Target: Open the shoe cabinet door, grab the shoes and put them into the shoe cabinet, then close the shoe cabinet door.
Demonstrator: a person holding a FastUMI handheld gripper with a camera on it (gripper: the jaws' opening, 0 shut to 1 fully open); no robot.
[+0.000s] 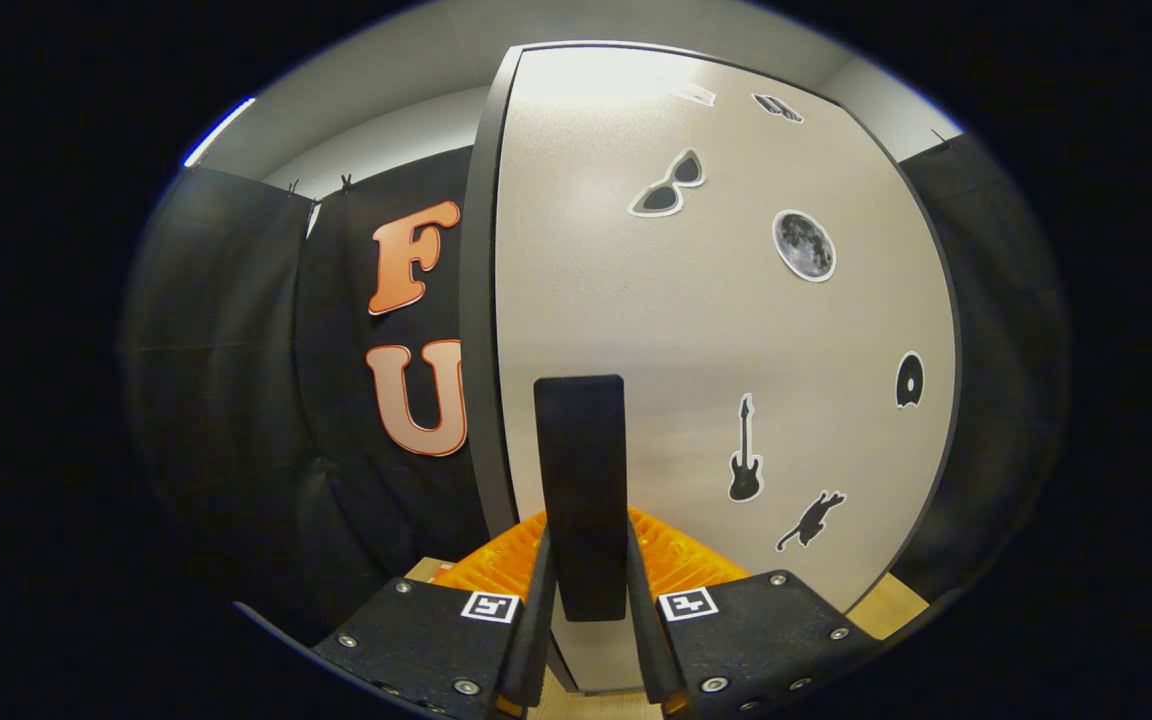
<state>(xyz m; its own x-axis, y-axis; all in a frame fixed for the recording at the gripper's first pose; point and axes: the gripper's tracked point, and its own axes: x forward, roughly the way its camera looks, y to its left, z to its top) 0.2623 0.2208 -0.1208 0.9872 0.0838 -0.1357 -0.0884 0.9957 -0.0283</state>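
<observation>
The shoe cabinet door (716,330) stands right in front of me, a pale grey panel with a dark rim and several small black stickers on it. Its black vertical handle (581,450) rises near the door's left edge. My gripper (586,535) is shut on the lower part of this handle, with one finger (539,590) pressing on each side. The door's dark left edge (478,300) shows its thickness; whether the door is ajar I cannot tell.
The booth's black cloth wall (236,350) hangs to the left of the door and behind it on the right. A strip of light wooden surface (896,605) shows below the door's right corner.
</observation>
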